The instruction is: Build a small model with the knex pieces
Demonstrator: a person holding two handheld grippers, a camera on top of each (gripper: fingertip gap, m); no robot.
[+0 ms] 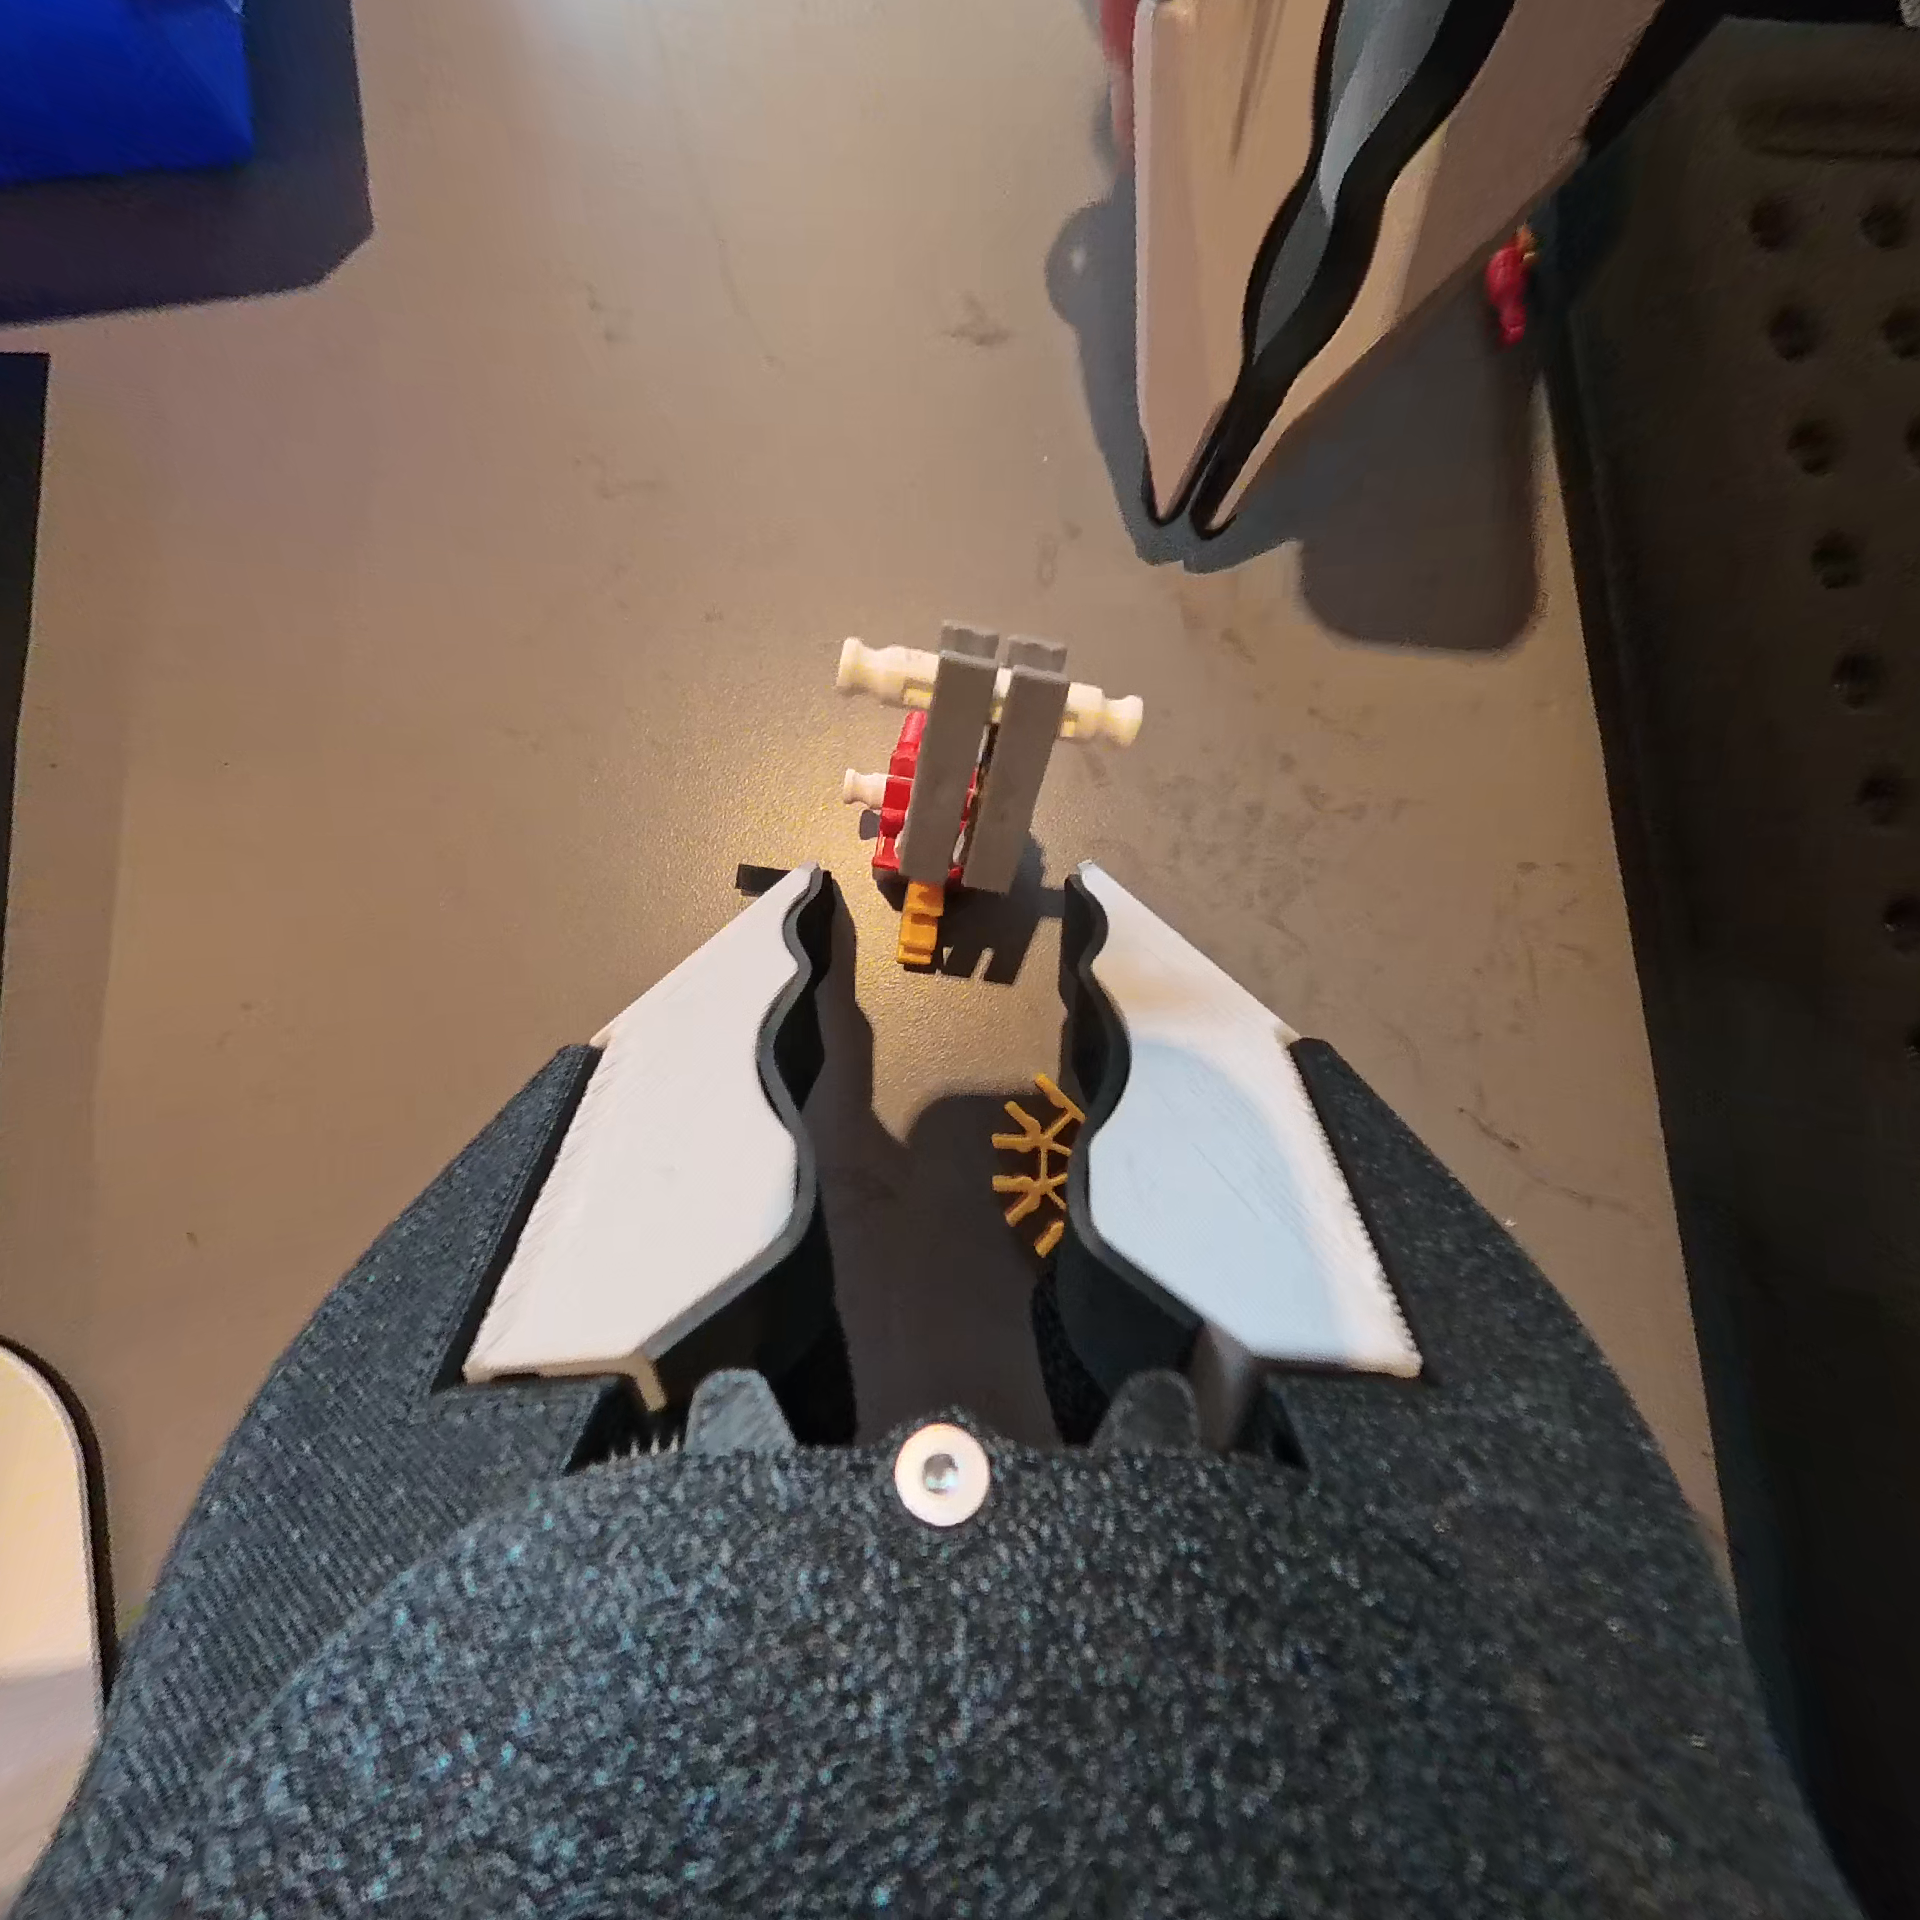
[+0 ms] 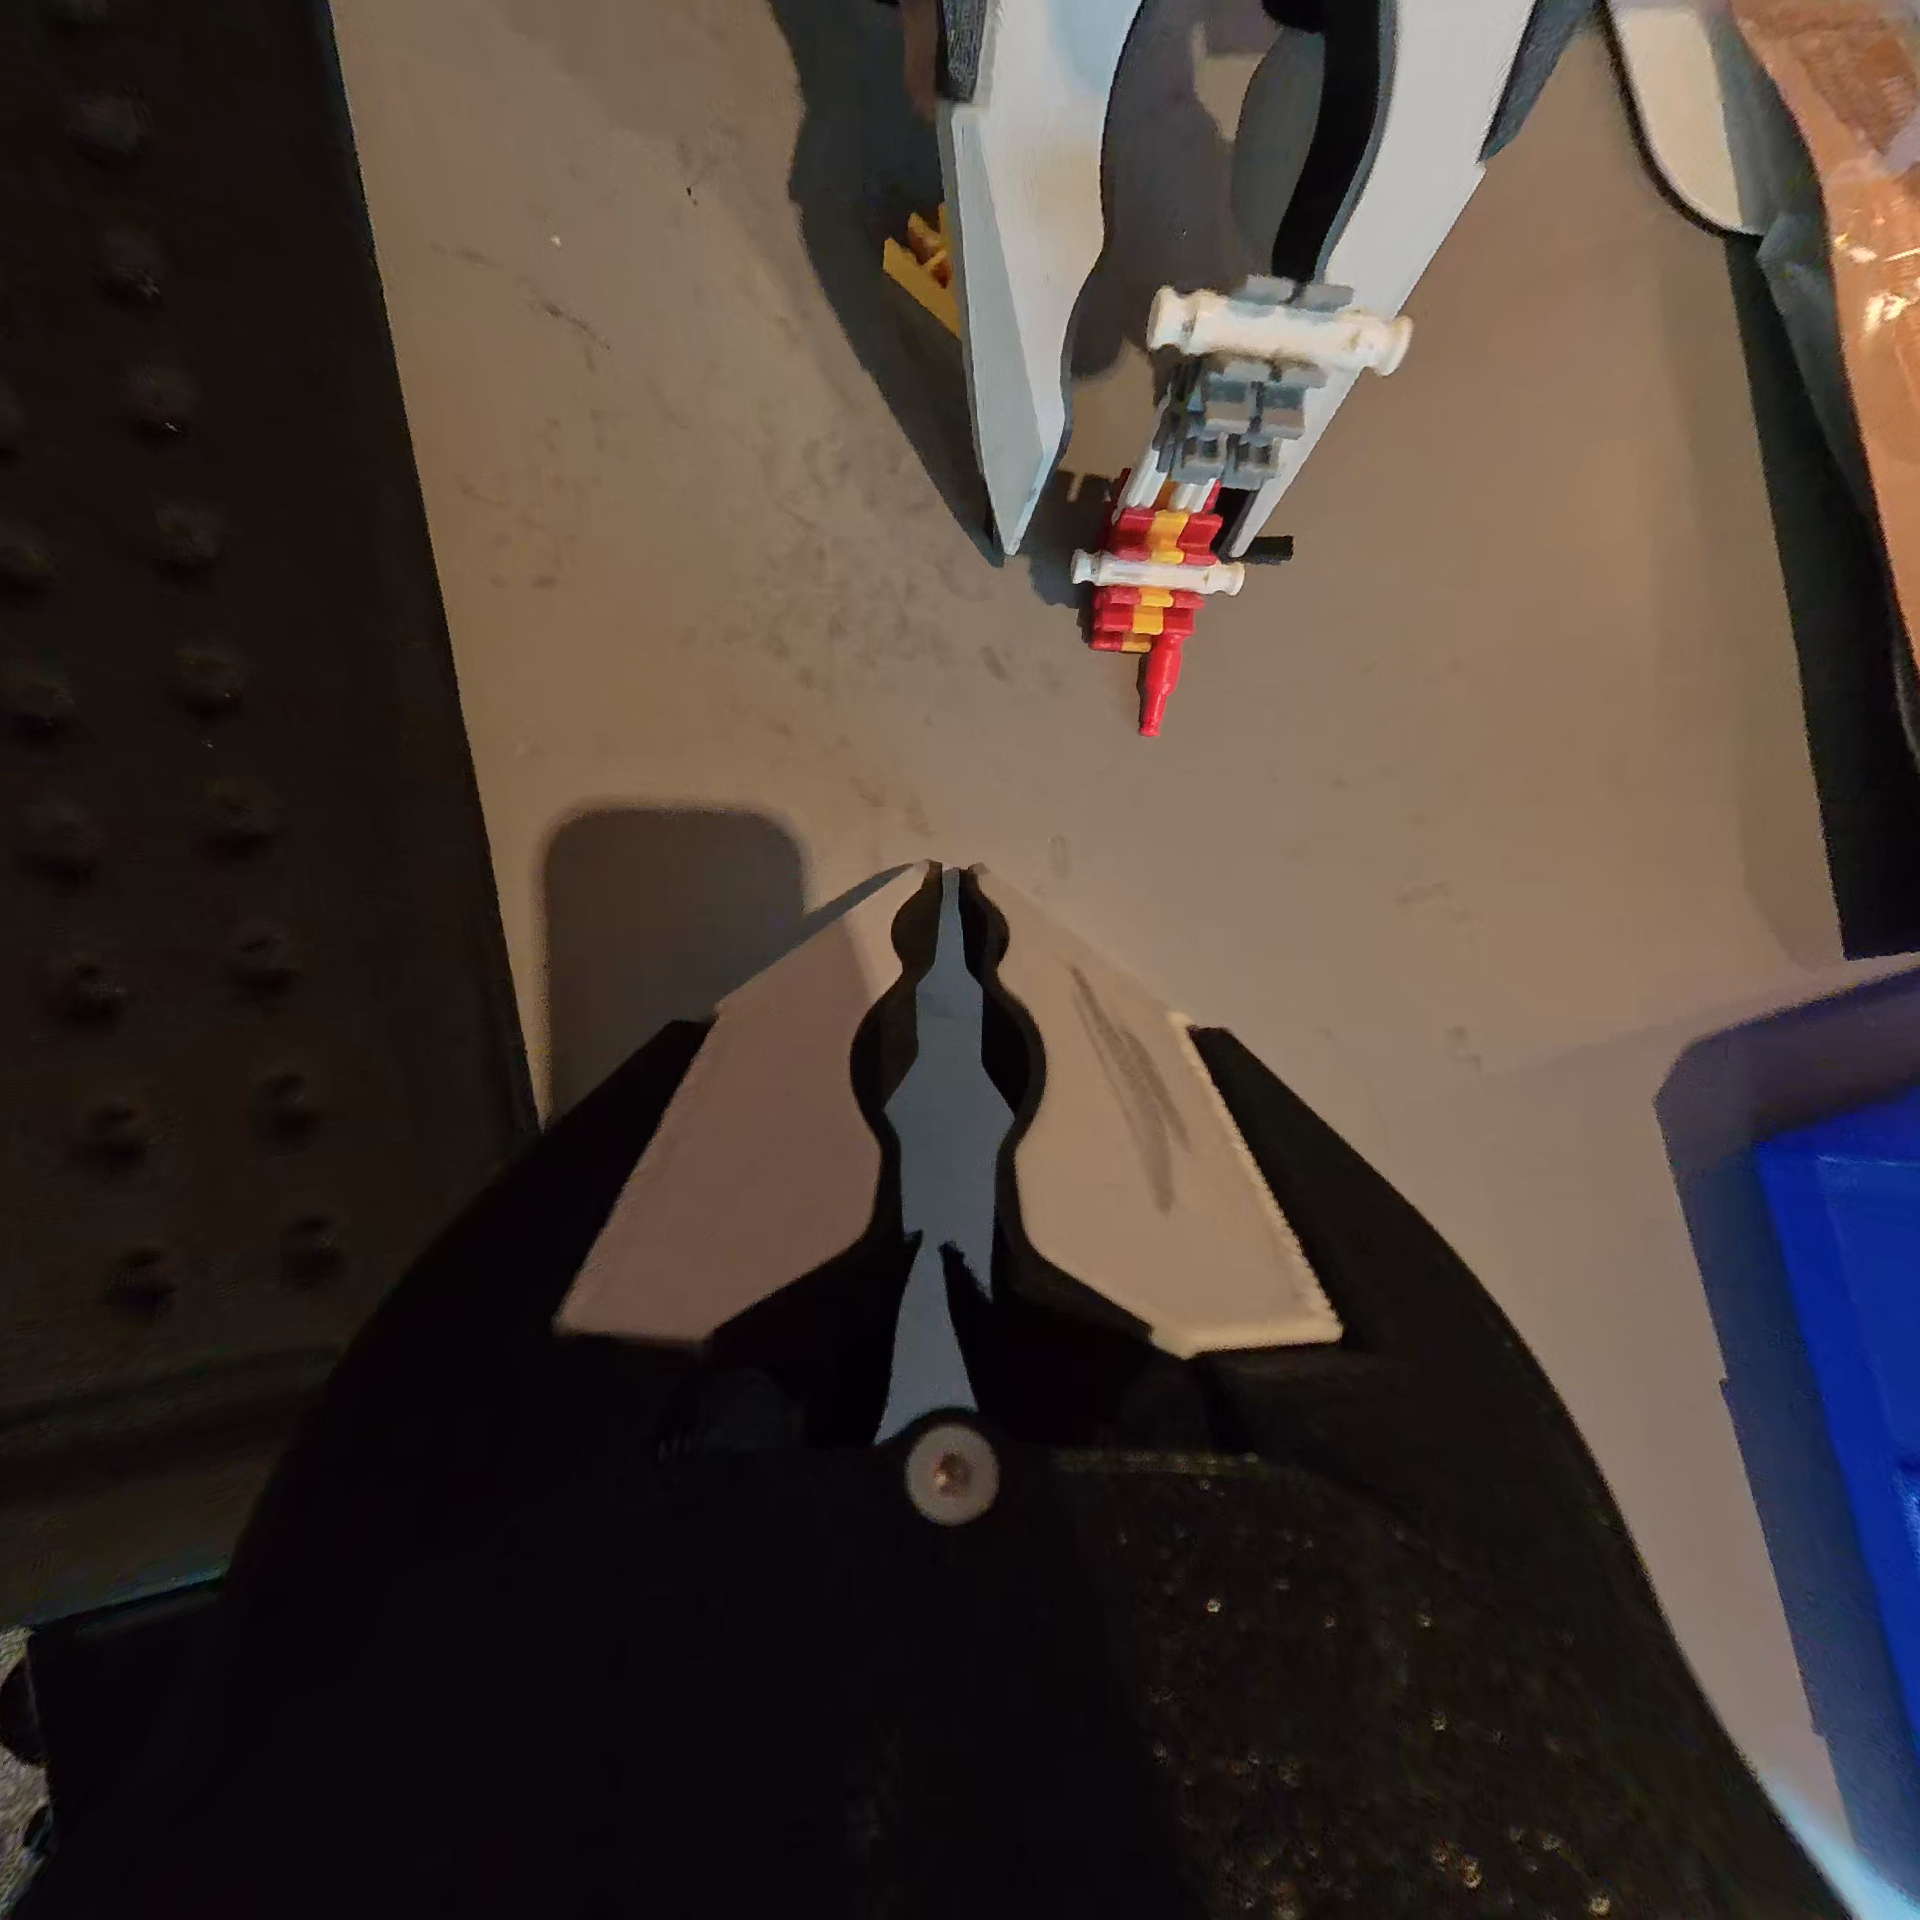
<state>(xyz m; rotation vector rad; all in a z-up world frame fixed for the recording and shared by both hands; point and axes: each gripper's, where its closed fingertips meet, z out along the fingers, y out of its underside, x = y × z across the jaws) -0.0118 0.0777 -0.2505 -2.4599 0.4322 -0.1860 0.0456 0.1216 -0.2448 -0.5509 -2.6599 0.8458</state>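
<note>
Grey, red, yellow, white brick model [image 1: 961, 774] on tan table [image 1: 520, 727].

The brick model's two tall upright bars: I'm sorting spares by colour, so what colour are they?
Grey; the two upright bars show best in the left wrist view.

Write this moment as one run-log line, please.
left gripper: open, at toy brick model | right gripper: shut, empty, apart

No readable text, label, brand, number or sign anywhere in either view; nothing printed on the small grey, red, white and yellow toy-brick assembly [image 1: 961, 774]; nothing on the bare brown desk [image 1: 520, 727]; nothing on the blue plastic bin [image 2: 1839, 1403]; only dimples on the black perforated board [image 1: 1818, 520].
</note>
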